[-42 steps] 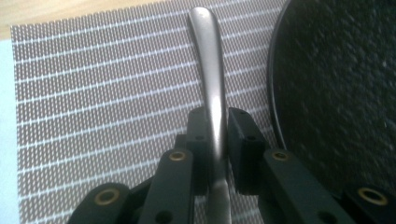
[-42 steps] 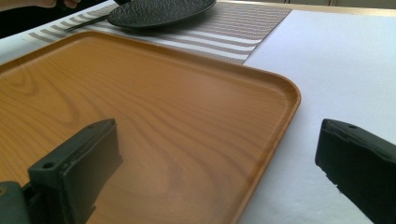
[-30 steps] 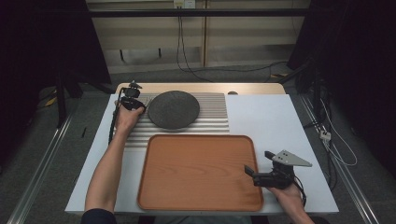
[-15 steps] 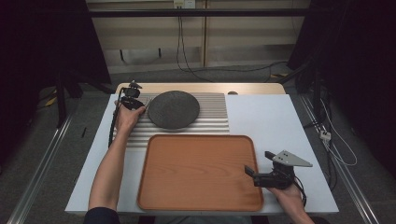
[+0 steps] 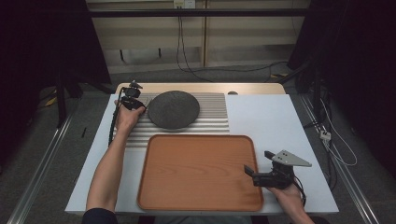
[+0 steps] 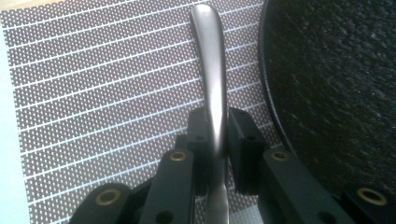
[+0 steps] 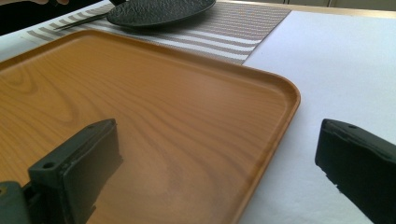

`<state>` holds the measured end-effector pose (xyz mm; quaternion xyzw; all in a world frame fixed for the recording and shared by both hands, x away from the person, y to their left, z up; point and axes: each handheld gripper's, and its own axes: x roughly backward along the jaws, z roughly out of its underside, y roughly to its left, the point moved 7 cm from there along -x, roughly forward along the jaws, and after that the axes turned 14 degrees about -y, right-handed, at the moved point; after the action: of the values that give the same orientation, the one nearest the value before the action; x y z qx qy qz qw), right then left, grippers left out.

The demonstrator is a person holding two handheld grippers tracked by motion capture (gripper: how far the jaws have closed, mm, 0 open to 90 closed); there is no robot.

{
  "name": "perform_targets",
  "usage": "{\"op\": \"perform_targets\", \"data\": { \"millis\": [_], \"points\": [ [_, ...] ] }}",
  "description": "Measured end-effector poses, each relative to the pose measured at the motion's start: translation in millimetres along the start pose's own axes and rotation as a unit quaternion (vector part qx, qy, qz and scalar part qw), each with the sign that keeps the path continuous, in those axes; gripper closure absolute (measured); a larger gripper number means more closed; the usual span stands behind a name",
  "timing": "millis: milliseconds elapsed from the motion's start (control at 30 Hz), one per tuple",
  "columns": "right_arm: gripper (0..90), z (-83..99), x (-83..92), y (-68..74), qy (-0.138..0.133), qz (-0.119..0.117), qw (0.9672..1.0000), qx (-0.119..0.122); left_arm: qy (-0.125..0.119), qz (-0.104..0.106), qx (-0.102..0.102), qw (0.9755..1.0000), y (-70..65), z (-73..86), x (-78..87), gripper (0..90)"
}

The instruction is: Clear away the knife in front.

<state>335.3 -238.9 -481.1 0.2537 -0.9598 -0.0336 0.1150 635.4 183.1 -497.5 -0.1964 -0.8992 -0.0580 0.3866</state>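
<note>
My left gripper [image 5: 133, 100] is at the far left of the table, beside a round dark plate [image 5: 173, 109]. In the left gripper view its jaws [image 6: 217, 126] are shut on the slim handle of a metal utensil [image 6: 210, 60], which runs forward over the striped placemat [image 6: 93, 93] next to the plate's rim [image 6: 336, 84]. The utensil's head is hidden under the gripper. My right gripper [image 5: 252, 173] stands open at the near right, straddling the right edge of a wooden tray [image 5: 201, 170], with nothing between its fingers [image 7: 79, 172].
The grey striped placemat [image 5: 210, 119] lies behind the tray [image 7: 140, 107] and carries the plate [image 7: 159, 10]. White table surface [image 5: 275, 121] extends to the right of both. Cables hang off the table's right side and run along the floor behind.
</note>
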Motion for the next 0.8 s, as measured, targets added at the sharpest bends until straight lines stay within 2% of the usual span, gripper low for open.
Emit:
{"op": "perform_targets", "data": {
  "millis": [200, 433, 467, 500, 533, 800],
  "points": [
    [0.0, 0.0, 0.4, 0.2, 0.0, -0.001, 1.0, 0.002, -0.004, 0.004, -0.008, 1.0, -2.4, -4.2, 7.8, 80.3],
    [0.0, 0.1, -0.5, 0.8, 0.0, -0.001, 1.0, 0.003, -0.012, 0.008, -0.019, 0.9997, -2.9, -10.2, 25.1, 80.3],
    [0.0, 0.1, -0.5, 1.0, 0.0, -0.001, 1.0, 0.003, -0.016, 0.009, -0.015, 0.9997, -3.6, -10.9, 26.8, 80.3],
    [0.0, 0.1, -0.5, 1.4, 0.0, -0.002, 1.0, 0.004, -0.013, 0.012, -0.022, 0.9996, -2.9, -11.4, 30.1, 80.3],
    [0.0, 0.1, -0.5, 1.4, 0.0, -0.002, 1.0, 0.004, -0.016, 0.01, -0.019, 0.9996, -3.7, -11.7, 32.4, 80.3],
    [0.0, -0.1, 0.4, 2.8, 0.001, -0.003, 1.0, 0.005, -0.033, 0.029, -0.029, 0.9986, -13.6, -11.1, 50.6, 80.3]
  ]
}}
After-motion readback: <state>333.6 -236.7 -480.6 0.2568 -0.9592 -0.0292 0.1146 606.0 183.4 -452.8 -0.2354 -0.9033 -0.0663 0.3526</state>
